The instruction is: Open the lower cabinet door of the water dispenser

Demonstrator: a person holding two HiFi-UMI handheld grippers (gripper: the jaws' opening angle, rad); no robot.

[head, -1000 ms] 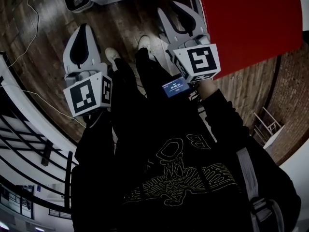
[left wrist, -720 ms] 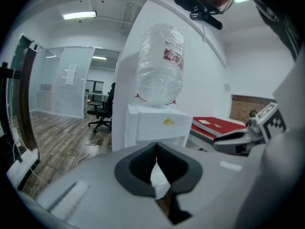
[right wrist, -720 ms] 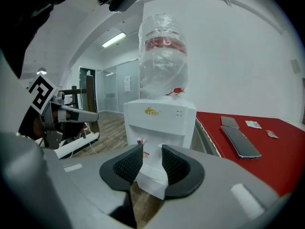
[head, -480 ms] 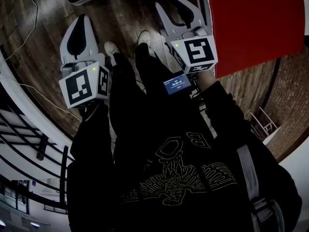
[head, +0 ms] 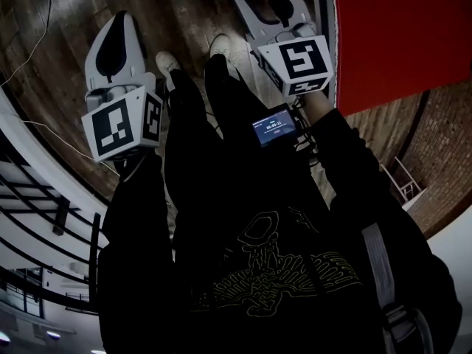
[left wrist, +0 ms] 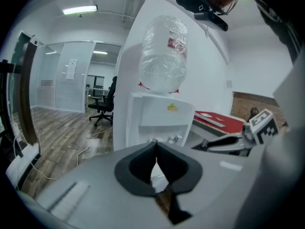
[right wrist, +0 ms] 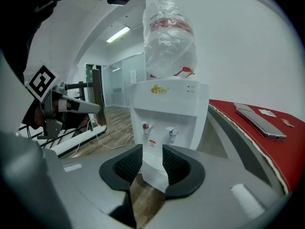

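The white water dispenser (right wrist: 167, 113) stands ahead with a clear bottle (right wrist: 169, 37) on top and two taps; its lower cabinet door (right wrist: 153, 173) shows through the gap of my right gripper (right wrist: 152, 149). The left gripper view shows the same water dispenser (left wrist: 162, 116) from its left side. My right gripper (head: 269, 2) is open, its jaws are opening and nothing is between them. My left gripper (head: 122, 21) is shut and empty, its pads meeting at the tip (left wrist: 155, 144). Both hang well short of the dispenser, over the wooden floor.
A red tabletop (head: 398, 35) lies close on the right, with a flat grey device (right wrist: 259, 120) on it. Cables (head: 37, 21) trail over the floor at left, beside a curved railing (head: 44, 198). An office chair (left wrist: 106, 101) stands far off. The person's shoes (head: 168, 61) are between the grippers.
Both grippers have sunk toward the floor and drifted up the head view, the left also leftward. The right jaws stand a little wider. The white dispenser base has slid out at the top.
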